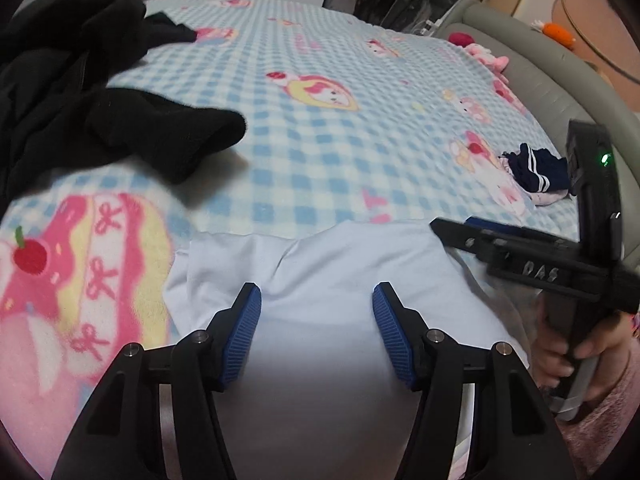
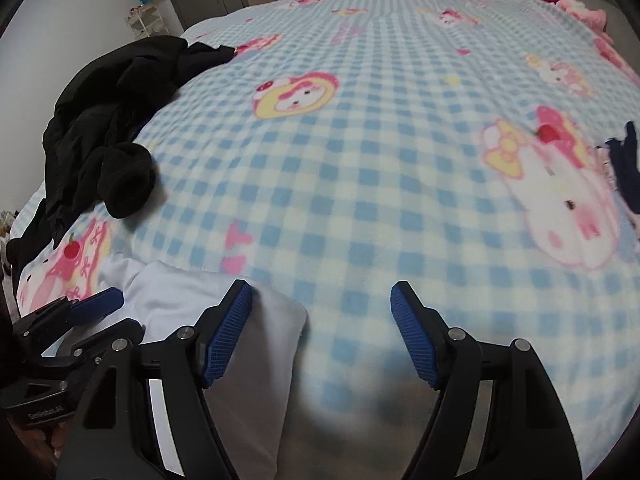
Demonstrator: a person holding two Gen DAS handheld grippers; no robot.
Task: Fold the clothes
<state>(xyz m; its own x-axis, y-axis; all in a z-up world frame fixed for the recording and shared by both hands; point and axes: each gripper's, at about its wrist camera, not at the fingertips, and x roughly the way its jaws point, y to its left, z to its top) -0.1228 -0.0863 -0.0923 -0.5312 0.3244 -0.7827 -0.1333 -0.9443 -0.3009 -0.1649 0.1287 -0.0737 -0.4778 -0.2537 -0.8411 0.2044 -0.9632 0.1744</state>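
Observation:
A pale blue folded garment (image 1: 320,280) lies on the bed near the front edge; it also shows in the right wrist view (image 2: 248,344). My left gripper (image 1: 317,300) is open and empty, just above the garment's middle. My right gripper (image 2: 321,300) is open and empty, over the garment's right edge and the blanket. The right gripper's body shows in the left wrist view (image 1: 560,260), at the garment's right side. The left gripper's blue fingertips (image 2: 96,304) show at the lower left of the right wrist view.
A blue checked cartoon blanket (image 2: 380,140) covers the bed. A pile of black clothes (image 1: 80,100) lies at the left, also seen in the right wrist view (image 2: 104,128). A navy striped garment (image 1: 536,172) lies at the right. A grey padded bed frame (image 1: 560,68) runs along the right.

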